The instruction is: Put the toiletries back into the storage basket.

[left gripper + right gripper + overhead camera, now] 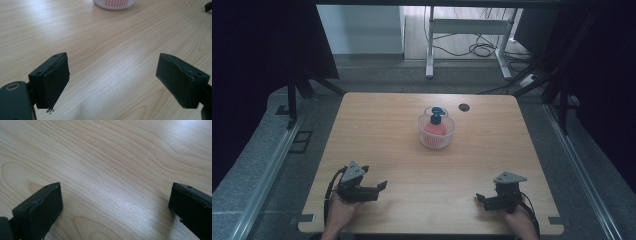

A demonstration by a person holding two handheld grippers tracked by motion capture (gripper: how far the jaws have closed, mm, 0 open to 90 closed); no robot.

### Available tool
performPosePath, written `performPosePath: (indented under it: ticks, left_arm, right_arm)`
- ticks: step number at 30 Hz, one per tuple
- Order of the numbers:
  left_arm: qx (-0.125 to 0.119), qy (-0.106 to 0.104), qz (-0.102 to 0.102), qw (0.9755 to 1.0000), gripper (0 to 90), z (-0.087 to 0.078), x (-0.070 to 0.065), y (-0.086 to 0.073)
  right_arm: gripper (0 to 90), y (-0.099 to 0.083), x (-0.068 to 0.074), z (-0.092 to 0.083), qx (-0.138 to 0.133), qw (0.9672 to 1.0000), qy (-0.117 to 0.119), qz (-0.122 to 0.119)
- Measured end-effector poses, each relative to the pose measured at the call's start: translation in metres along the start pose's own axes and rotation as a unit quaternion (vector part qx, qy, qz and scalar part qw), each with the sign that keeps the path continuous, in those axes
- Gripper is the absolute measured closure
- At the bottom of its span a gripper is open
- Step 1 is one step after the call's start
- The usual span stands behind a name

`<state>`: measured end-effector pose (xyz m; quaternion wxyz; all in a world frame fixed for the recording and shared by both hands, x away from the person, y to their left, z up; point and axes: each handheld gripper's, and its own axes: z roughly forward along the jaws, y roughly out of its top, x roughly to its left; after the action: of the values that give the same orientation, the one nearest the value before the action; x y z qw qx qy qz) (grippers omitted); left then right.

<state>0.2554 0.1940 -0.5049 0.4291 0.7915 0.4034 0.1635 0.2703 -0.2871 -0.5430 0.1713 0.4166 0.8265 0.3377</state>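
Wooden table (412, 150): light grain, a small dark round port (464, 107) near its far edge.

White slotted basket (436, 131): far centre of the table, well apart from both grippers; its lower rim shows at the top of the left gripper view (113, 4).

Red bottle (435, 126): upright inside the basket, dark pump top.

Left gripper (379, 186): near left, jaws released, wide apart over bare wood.

Right gripper (480, 197): near right, jaws released, nothing between them.

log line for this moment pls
left gripper: open, empty | right gripper: open, empty | basket: mid-table, holds red bottle, untouched
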Motion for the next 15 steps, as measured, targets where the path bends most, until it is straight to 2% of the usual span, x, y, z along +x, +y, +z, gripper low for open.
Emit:
performPosePath:
  ticks: [9, 15]
  left_arm:
    - [0.016, 0.002, 0.009, 0.9998, 11.3, 0.007, -0.006, -0.009]
    - [0.036, 0.004, 0.017, 0.9992, 11.3, 0.014, -0.01, -0.016]
  right_arm:
    - [0.0, 0.0, 0.0, 0.0, 0.0, 1.0, 0.0, 0.0]
    - [0.0, 0.0, 0.0, 0.0, 0.0, 1.0, 0.0, 0.001]
